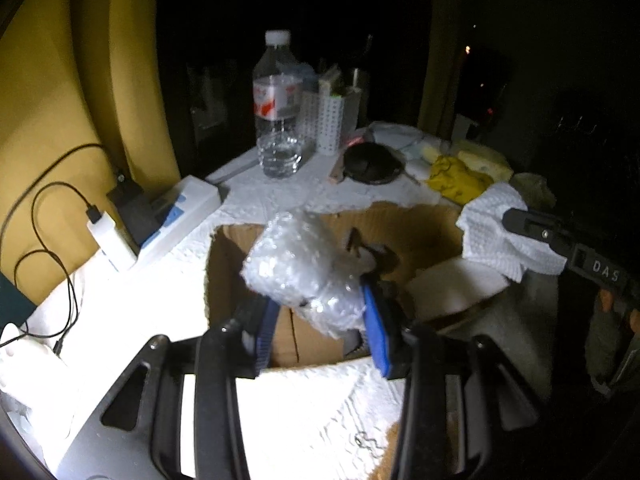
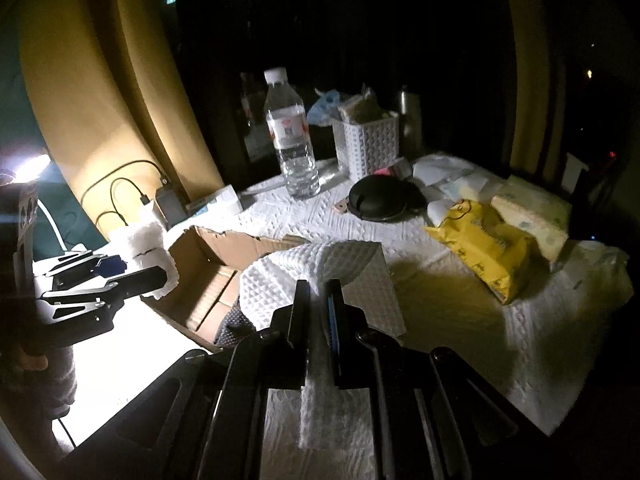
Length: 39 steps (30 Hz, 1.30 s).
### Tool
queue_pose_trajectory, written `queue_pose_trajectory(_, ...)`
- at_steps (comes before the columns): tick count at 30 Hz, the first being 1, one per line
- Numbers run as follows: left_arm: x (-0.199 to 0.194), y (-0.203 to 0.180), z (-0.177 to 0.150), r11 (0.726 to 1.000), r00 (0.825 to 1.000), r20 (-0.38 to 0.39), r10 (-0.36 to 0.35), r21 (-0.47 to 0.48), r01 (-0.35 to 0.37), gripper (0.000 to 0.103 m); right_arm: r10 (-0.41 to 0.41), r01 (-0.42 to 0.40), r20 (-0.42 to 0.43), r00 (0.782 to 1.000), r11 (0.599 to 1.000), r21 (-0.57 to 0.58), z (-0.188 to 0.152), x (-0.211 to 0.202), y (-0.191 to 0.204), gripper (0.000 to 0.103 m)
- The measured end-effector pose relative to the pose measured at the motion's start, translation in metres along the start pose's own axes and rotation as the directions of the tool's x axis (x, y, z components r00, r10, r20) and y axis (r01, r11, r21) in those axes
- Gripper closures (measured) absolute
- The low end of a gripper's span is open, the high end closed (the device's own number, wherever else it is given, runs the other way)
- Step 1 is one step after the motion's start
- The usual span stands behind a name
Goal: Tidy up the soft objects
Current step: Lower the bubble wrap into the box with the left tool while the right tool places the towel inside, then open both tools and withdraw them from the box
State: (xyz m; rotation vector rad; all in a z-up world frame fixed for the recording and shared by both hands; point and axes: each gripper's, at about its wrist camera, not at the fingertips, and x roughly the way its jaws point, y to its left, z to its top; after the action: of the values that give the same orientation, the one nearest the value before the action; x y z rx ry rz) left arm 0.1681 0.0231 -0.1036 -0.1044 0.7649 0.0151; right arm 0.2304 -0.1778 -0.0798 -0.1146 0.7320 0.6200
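The left wrist view alone showed inside the cardboard box (image 1: 400, 232) — a white flat piece and some dark item low in it. There the left gripper (image 1: 320, 320) pinched a bundle of bubble wrap (image 1: 296, 268) between its blue pads, held over the box opening. The right wrist view showed the right gripper (image 2: 319, 312) pressed together on a white waffle-textured paper towel (image 2: 320, 264), which draped over the box's near right edge. Only this view showed a yellow packet (image 2: 486, 244) clearly; its printing was too small to read. "DAS" was legible on the right gripper's arm in the left view. Farther off stood a water bottle (image 2: 290, 136) with a red-and-white label — unreadable — a white perforated basket (image 2: 370, 144), and a round black case (image 2: 378, 200). A power strip (image 1: 176, 216) with cables lay at the far left.
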Motion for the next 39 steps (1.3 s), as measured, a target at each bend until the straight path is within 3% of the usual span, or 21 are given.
queue_pose_trajectory(14,0.055,0.002,-0.007,1.000,0.994,-0.109,0.011,0.001,-0.011,0.062,0.048,-0.045,-0.098,0.994,0.998,0.031,-0.012,0.067,-0.008,0.094)
queue_pose_trajectory(27,0.076,0.000,-0.011,1.000,0.981,-0.192,0.014,-0.004,-0.015,0.058,-0.017,0.015,-0.159,0.987,1.000,-0.014,-0.026,0.093,0.000,0.090)
queue_pose_trajectory(28,0.075,-0.001,-0.010,1.000,0.982,-0.191,0.015,-0.002,-0.015,0.052,-0.016,0.014,-0.162,0.987,1.000,-0.014,-0.026,0.093,0.001,0.088)
queue_pose_trajectory(30,0.073,-0.001,-0.009,1.000,0.982,-0.187,0.008,-0.004,-0.009,0.051,-0.005,0.002,-0.168,0.986,1.000,-0.015,-0.026,0.093,0.002,0.081)
queue_pose_trajectory(32,0.071,-0.002,-0.009,1.000,0.983,-0.184,0.010,-0.001,-0.010,0.050,0.008,-0.011,-0.166,0.986,1.000,-0.020,-0.026,0.090,0.004,0.062)
queue_pose_trajectory(34,0.068,-0.004,-0.008,1.000,0.983,-0.182,0.015,0.002,-0.015,0.049,0.015,-0.018,-0.162,0.987,1.000,-0.018,-0.025,0.086,0.005,0.055)
queue_pose_trajectory(37,0.063,-0.005,-0.007,1.000,0.985,-0.171,0.013,0.000,-0.013,0.035,0.007,-0.009,-0.153,0.988,1.000,-0.015,-0.024,0.080,0.004,0.054)
queue_pose_trajectory(39,0.058,-0.006,-0.007,1.000,0.987,-0.161,0.005,-0.008,-0.006,0.031,0.002,-0.004,-0.148,0.989,1.000,-0.011,-0.023,0.076,0.003,0.054)
